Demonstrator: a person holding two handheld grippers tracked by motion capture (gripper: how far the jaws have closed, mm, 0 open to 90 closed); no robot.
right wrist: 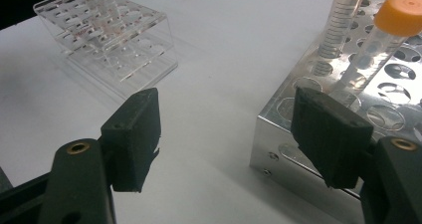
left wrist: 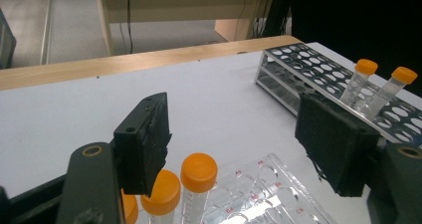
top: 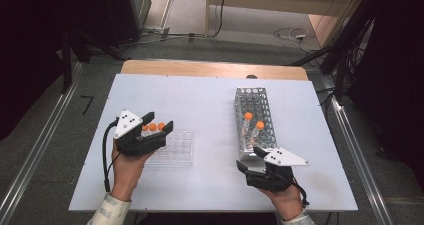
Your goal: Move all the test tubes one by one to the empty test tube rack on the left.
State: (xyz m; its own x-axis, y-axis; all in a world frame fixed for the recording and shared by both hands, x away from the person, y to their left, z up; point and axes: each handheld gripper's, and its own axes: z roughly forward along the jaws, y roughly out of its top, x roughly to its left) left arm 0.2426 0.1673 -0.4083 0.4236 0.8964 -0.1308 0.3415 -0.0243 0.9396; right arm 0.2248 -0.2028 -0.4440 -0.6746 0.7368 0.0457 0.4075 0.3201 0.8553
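Three orange-capped tubes (top: 153, 127) stand at the left end of a clear plastic rack (top: 180, 150) on the white table. My left gripper (top: 160, 121) hovers just over them, its jaws wide apart and pressing on nothing. In the left gripper view the tubes' caps (left wrist: 199, 171) sit low beside the left-hand jaw of my left gripper (left wrist: 234, 134). A metal rack (top: 255, 97) at the right holds two more orange-capped tubes (top: 248, 116). My right gripper (top: 249, 158) stands open at its near end, and in the right gripper view my right gripper (right wrist: 226, 129) spans the metal rack's corner (right wrist: 283, 139).
The white table (top: 210, 100) has a wooden strip along its far edge. Beyond it lie floor cables and dark equipment. The clear rack (right wrist: 129, 50) appears far left in the right gripper view, and the metal rack (left wrist: 298, 59) with its tubes (left wrist: 366, 67) lies at the right in the left gripper view.
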